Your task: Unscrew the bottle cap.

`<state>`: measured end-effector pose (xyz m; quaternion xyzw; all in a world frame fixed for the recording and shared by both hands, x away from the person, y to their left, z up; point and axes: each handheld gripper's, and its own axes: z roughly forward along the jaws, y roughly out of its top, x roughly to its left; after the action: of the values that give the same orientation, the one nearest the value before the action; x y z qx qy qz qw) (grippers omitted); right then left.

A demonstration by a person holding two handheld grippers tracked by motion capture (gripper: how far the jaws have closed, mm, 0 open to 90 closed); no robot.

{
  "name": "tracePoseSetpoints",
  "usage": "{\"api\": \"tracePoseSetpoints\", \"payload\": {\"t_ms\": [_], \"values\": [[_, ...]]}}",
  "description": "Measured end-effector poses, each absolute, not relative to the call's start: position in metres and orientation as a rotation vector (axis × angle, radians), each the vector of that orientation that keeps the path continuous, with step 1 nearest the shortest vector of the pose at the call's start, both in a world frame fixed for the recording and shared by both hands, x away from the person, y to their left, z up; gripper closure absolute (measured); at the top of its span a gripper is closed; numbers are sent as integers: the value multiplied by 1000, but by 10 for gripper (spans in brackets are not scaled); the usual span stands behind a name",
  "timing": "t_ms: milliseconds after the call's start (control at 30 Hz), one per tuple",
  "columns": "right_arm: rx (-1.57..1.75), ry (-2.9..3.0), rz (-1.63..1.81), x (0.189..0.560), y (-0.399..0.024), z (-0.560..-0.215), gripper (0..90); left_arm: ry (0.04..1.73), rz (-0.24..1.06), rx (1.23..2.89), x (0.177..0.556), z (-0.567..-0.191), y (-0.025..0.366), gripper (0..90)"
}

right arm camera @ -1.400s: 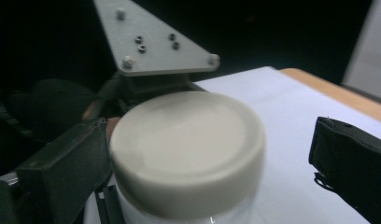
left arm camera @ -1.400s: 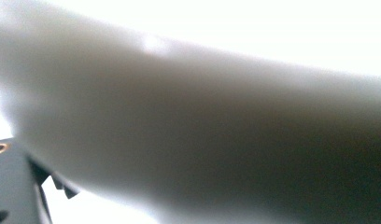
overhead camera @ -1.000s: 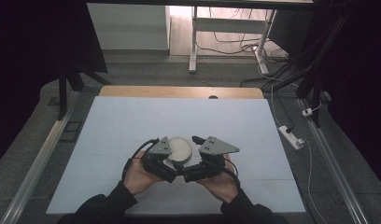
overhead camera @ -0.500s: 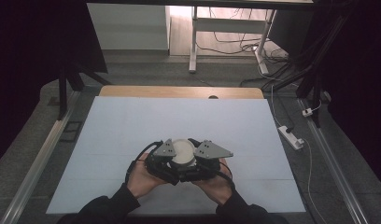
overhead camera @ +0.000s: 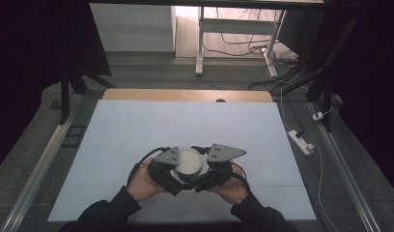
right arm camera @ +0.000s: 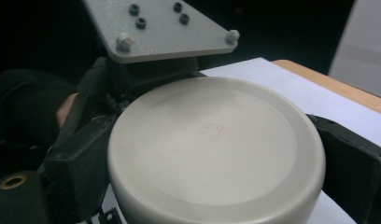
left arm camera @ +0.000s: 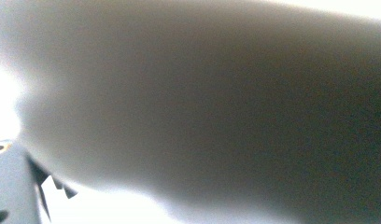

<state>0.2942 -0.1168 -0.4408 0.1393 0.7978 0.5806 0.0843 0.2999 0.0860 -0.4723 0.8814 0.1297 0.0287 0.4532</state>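
The round off-white container [overhead camera: 189, 161] sits between the two grippers at the near middle of the white table [overhead camera: 137, 130], its flat pale base or lid facing up. In the right gripper view that round body [right arm camera: 216, 149] lies directly ahead, with one black jaw against its left flank and the other against its right, so the right gripper [overhead camera: 204, 180] appears to be clenched around it. The left gripper [overhead camera: 170, 178] comes in from the opposite side, its grey plate [right arm camera: 156, 28] rising just beyond the container's far edge as the right gripper sees it. Its own camera is so close that a blurred pale surface [left arm camera: 202, 107] is all it can resolve, so whether the left jaws are clamped on the container or merely pressed near it cannot be told. Judging from this, the container has been reached and taken in hand on at least one side. Whatever is to be done with it, whether lifting, turning or carrying it elsewhere, looks not yet accomplished, since it sits low over the table.
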Motion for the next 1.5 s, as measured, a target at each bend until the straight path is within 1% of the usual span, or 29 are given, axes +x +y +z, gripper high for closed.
{"api": "tracePoseSetpoints", "payload": {"t_ms": [300,567,1400,1500], "values": [[273,2476,1787,301,-123,-442,77,217,-10,2184,301,-476,86,72],[177,2522,1812,303,-126,-444,77,155,-41,2198,301,-478,85,72],[152,2539,1785,302,-126,-441,78,124,-15,2234,301,-479,86,72],[146,2541,1792,302,-126,-441,78,114,-28,2227,301,-479,86,72]]}}
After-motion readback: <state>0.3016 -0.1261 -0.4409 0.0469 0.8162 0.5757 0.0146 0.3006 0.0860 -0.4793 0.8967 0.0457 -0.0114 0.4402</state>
